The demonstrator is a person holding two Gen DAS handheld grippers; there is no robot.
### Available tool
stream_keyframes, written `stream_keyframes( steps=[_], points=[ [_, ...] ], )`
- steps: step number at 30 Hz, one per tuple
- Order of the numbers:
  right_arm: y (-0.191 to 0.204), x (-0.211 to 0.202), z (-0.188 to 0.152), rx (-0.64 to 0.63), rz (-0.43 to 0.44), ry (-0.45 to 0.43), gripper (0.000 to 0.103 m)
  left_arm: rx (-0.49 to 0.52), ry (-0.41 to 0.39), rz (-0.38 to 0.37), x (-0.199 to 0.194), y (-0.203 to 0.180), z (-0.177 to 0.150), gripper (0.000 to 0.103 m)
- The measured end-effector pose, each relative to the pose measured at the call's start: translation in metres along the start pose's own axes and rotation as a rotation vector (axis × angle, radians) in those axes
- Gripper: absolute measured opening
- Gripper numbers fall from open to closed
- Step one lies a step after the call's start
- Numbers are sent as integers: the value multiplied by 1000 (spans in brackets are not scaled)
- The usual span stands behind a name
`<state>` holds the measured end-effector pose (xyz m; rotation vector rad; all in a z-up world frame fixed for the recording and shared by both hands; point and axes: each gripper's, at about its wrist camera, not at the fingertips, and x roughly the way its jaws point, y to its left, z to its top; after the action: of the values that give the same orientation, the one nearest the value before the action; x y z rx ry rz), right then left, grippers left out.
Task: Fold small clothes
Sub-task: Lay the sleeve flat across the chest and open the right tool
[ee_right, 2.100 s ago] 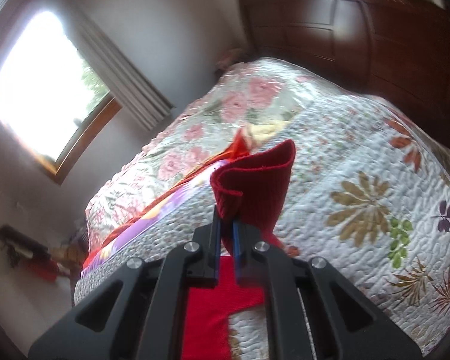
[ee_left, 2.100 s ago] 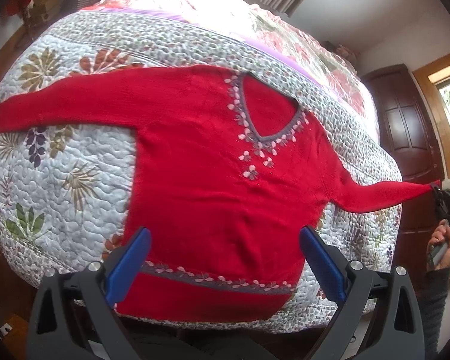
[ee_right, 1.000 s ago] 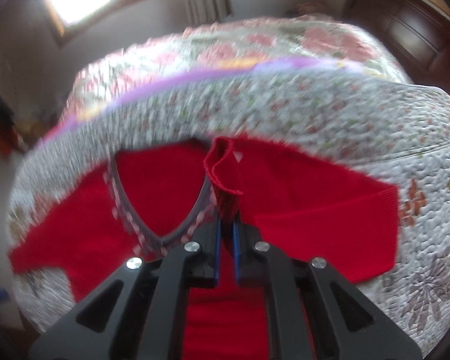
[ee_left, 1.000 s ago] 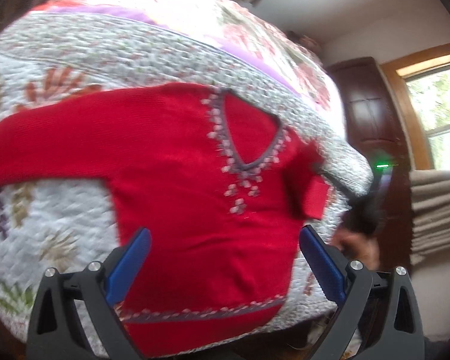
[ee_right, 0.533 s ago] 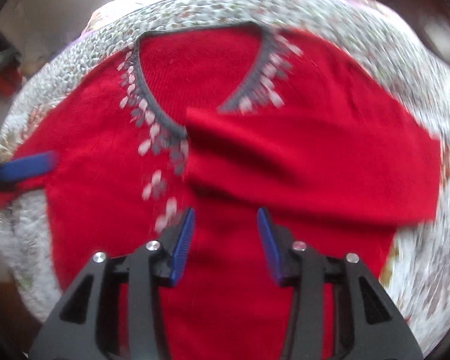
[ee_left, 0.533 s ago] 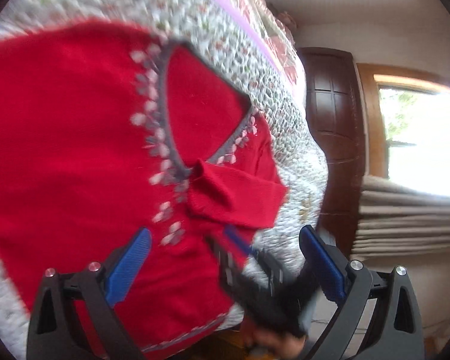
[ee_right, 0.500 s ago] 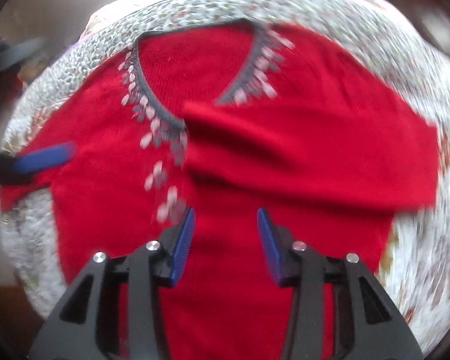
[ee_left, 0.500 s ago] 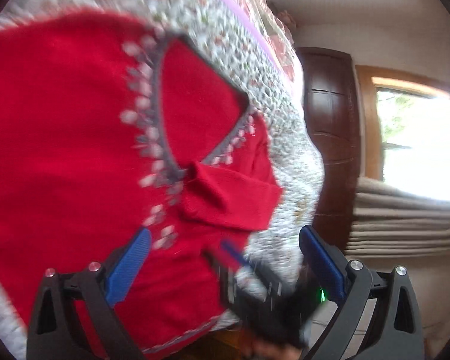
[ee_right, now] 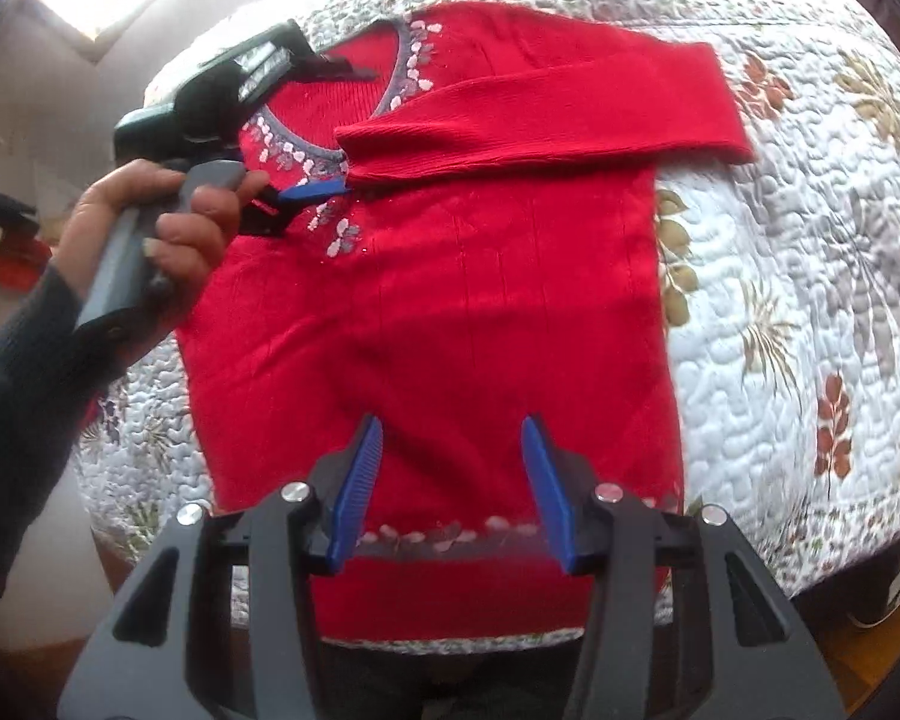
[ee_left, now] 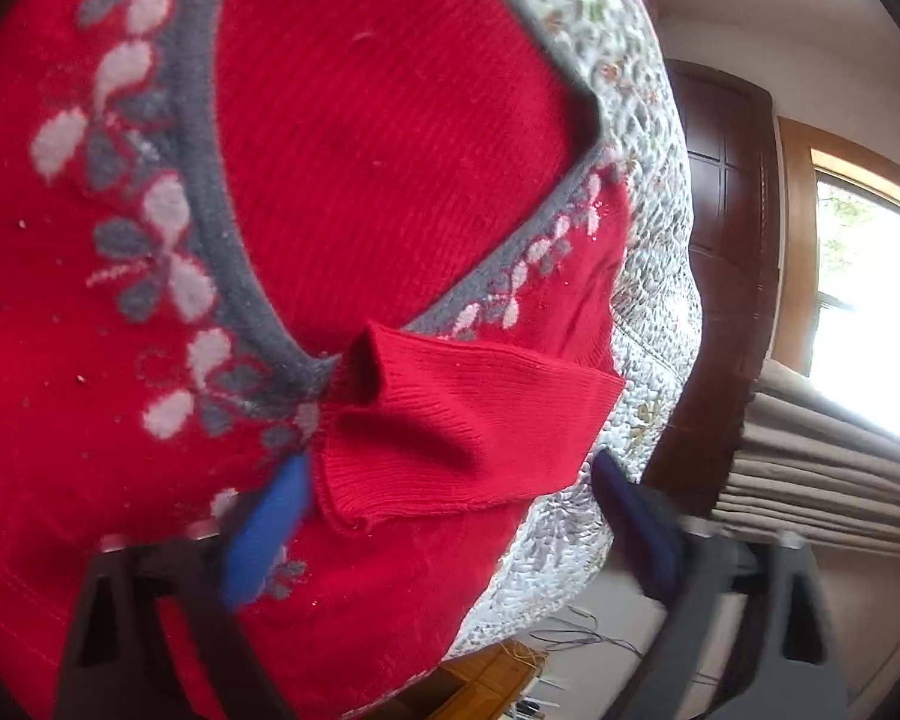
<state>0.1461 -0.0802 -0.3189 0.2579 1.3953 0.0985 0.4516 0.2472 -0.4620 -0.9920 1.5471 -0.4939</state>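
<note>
A red sweater point(ee_right: 450, 300) lies flat, front up, on the quilted bed point(ee_right: 810, 240), its hem toward the near edge and its grey V-neck with pale flower trim toward the far side. One sleeve point(ee_right: 540, 114) is folded across the chest, its cuff ending just below the point of the neckline. The right hand-held gripper point(ee_right: 453, 492) hangs over the lower body of the sweater near the hem band, its blue-padded fingers point(ee_right: 357, 489) spread apart with nothing between them. The left hand-held gripper point(ee_right: 324, 180), held by a hand point(ee_right: 156, 222) in a dark sleeve, reaches in from the sweater's side to the folded cuff; one blue pad point(ee_right: 315, 189) lies right at the cuff's end, beside the flower trim. In the left wrist view the cuff point(ee_left: 450, 426) sits between the widely parted fingers point(ee_left: 267, 531), the nearer pad touching or just beside its edge, the other pad over the quilt past the sweater's side. A dark wooden door point(ee_left: 726, 228) and a bright window point(ee_left: 870, 312) stand beyond the bed.
</note>
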Motion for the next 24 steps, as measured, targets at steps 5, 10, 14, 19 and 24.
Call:
stream_keyframes(
  steps=[5,10,14,19,24],
  points=[
    [6,-14,-9,30,44,-21,49,62,13,153,2,-20,-7,3],
    [12,-21,-15,23,59,-38,49,211,-48,193,-31,-62,-20,3],
    [14,-20,-22,25,65,-34,49,383,-127,210,-83,-107,-32,3],
    [20,-15,-26,23,73,-23,49,507,-227,264,-153,-127,-41,3],
    [28,-9,-28,1,79,-5,49,494,-283,308,-196,-100,-34,3]
  ],
)
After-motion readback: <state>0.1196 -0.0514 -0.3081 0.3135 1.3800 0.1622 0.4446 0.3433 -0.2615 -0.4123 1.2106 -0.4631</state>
